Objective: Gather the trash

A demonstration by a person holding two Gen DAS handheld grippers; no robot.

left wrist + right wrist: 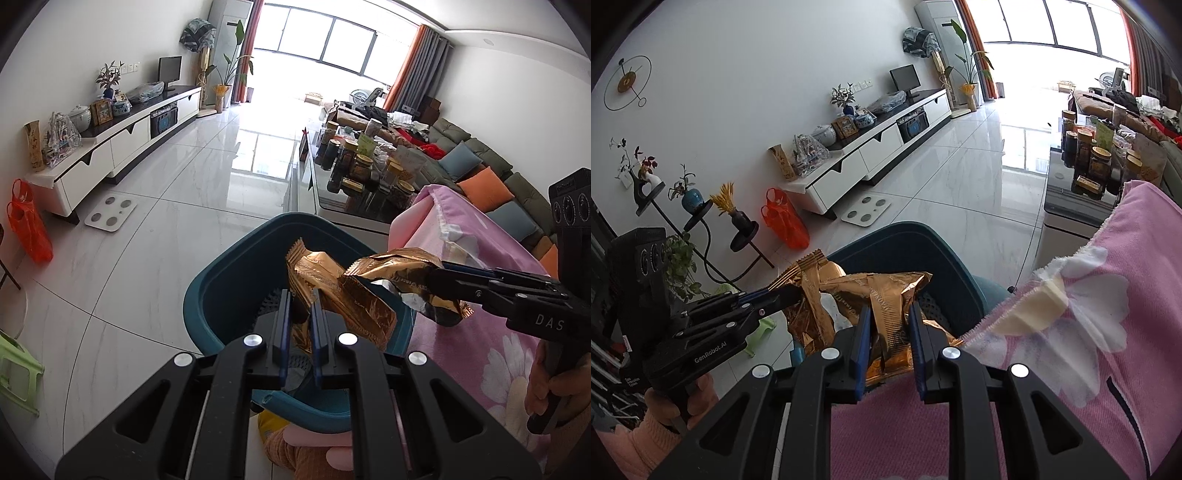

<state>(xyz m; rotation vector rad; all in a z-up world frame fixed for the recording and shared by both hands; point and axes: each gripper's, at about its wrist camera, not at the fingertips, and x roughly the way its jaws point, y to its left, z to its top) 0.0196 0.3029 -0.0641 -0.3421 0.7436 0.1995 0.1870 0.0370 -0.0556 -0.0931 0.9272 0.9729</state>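
Left gripper (301, 295) clamps a gold wrapper (314, 269) at lower centre of the left wrist view, hanging right over the blue bin (221, 291). Right gripper (434, 275), in from the right edge, pinches a second wrapper (391, 266) above the bin's right rim, long axis running sideways. Drop looks next; left sits more squarely over the opening.
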